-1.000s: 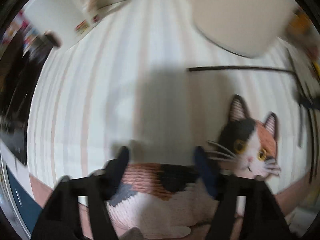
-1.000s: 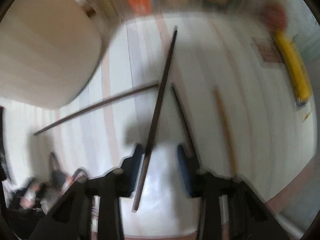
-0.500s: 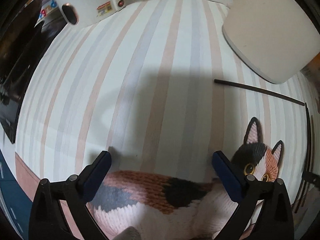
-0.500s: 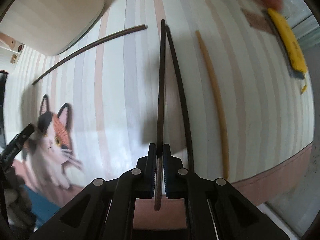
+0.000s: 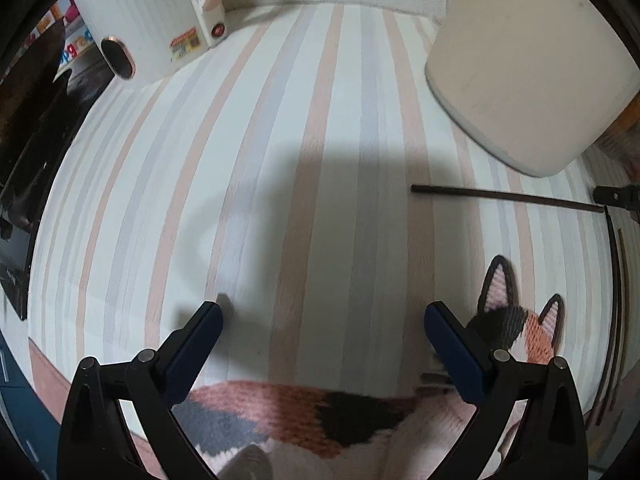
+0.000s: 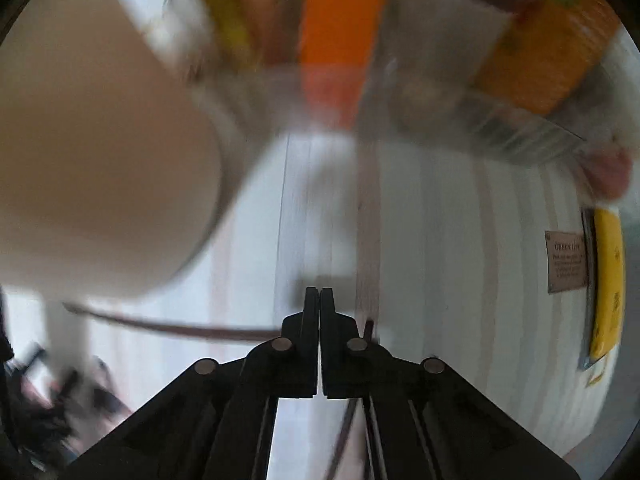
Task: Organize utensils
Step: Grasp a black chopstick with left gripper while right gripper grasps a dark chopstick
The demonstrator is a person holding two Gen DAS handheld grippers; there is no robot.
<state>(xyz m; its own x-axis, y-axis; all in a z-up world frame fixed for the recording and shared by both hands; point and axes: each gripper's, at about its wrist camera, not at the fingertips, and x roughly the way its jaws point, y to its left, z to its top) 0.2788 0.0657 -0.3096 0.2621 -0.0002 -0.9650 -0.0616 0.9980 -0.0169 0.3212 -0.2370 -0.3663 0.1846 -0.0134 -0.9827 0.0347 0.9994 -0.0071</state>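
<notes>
My left gripper (image 5: 322, 320) stands wide open above the striped mat (image 5: 280, 160), nothing between its blue pads. A dark chopstick (image 5: 508, 196) lies on the mat below the cream utensil holder (image 5: 532, 72). More chopsticks (image 5: 614, 300) lie along the right edge, by the woven cat picture (image 5: 520, 320). In the blurred right wrist view my right gripper (image 6: 320, 300) is closing fully; its pads meet and no chopstick shows between them. One dark chopstick (image 6: 172, 324) lies on the mat to its left, under the holder (image 6: 100, 160). A dark tip (image 6: 368, 326) pokes out right of the fingers.
A white appliance with a handle (image 5: 152, 20) stands at the back left of the mat. Blurred orange and yellow packages (image 6: 340, 40) crowd the back. A yellow object (image 6: 608, 280) and a brown label (image 6: 566, 260) lie at the right. A part of the other gripper (image 5: 616, 196) shows at the right edge.
My left gripper opened from narrow to wide. The right gripper closed on a dark chopstick, then swung toward the holder; now its pads meet and the chopstick no longer shows between them.
</notes>
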